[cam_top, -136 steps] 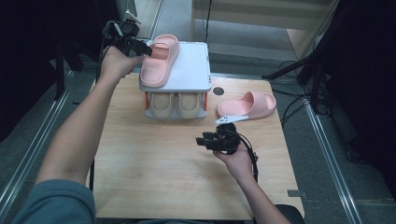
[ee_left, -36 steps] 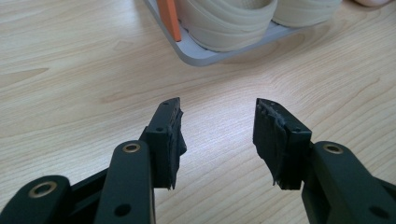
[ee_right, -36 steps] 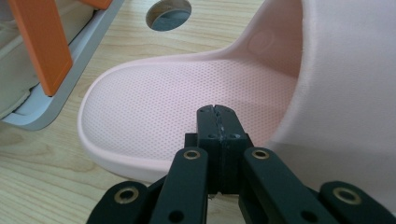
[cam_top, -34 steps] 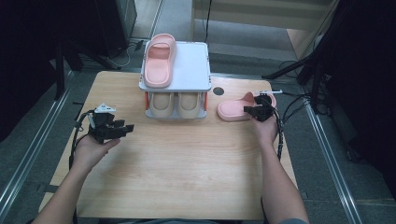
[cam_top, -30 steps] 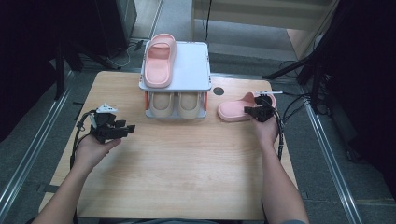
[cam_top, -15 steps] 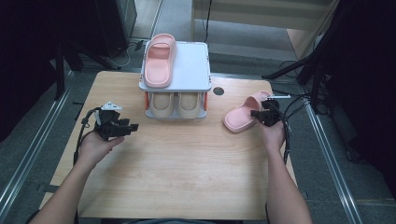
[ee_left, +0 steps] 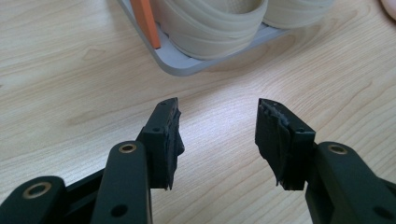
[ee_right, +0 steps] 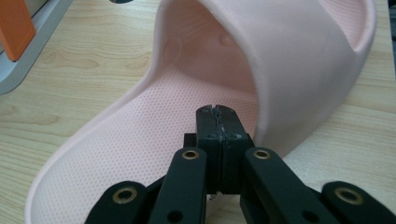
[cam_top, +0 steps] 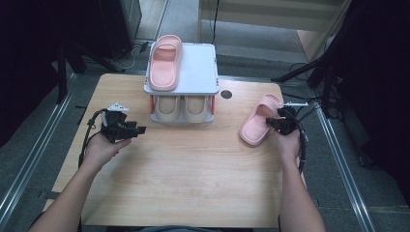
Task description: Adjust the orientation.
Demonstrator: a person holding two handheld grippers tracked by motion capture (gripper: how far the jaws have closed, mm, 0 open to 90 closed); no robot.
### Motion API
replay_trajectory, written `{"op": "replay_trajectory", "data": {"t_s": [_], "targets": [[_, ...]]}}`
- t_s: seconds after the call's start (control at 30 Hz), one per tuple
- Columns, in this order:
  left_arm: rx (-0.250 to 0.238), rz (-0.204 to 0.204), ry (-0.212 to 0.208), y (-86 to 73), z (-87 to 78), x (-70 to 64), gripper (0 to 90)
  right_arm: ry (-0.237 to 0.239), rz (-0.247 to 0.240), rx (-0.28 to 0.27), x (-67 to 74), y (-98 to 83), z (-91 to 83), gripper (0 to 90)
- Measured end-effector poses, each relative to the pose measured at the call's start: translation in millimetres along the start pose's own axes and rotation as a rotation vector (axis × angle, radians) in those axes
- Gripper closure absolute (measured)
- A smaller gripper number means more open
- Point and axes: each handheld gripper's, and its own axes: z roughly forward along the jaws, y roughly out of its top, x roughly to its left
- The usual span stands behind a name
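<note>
Right gripper (cam_top: 279, 123) clamped shut against pink slipper (cam_top: 258, 124) edge; slipper lying diagonal, toe far-right, heel near-left, on wooden table (cam_top: 193, 183); grey floor around.

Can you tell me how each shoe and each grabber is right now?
Left gripper: open, nothing between its jaws, over bare table.
Right gripper: shut, jaws over the slipper's footbed; grip on the rim unclear.
Pink slipper on the table: lying sole down, angled, at the right gripper.
Pink slipper on the rack top: resting flat.
Beige slippers: side by side on the lower shelf.
</note>
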Motion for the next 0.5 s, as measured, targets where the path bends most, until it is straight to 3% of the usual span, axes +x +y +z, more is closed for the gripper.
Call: {"op": "replay_trajectory", "data": {"t_s": [0.2,0.33,0.5], "targets": [[0.004,0.002,-0.004,3.0,1.8,0.9,49.8,0.02,-0.001,-0.001,2.5,-2.1,-3.5,86.3],[0.001,-0.001,-0.008,5.0,2.5,1.9,49.3,0.032,-0.009,-0.033,7.7,-1.0,-11.1,83.9],[-0.015,-0.012,-0.018,5.8,2.6,3.6,48.6,0.034,0.0,-0.073,13.8,-1.6,-20.4,74.1]]}}
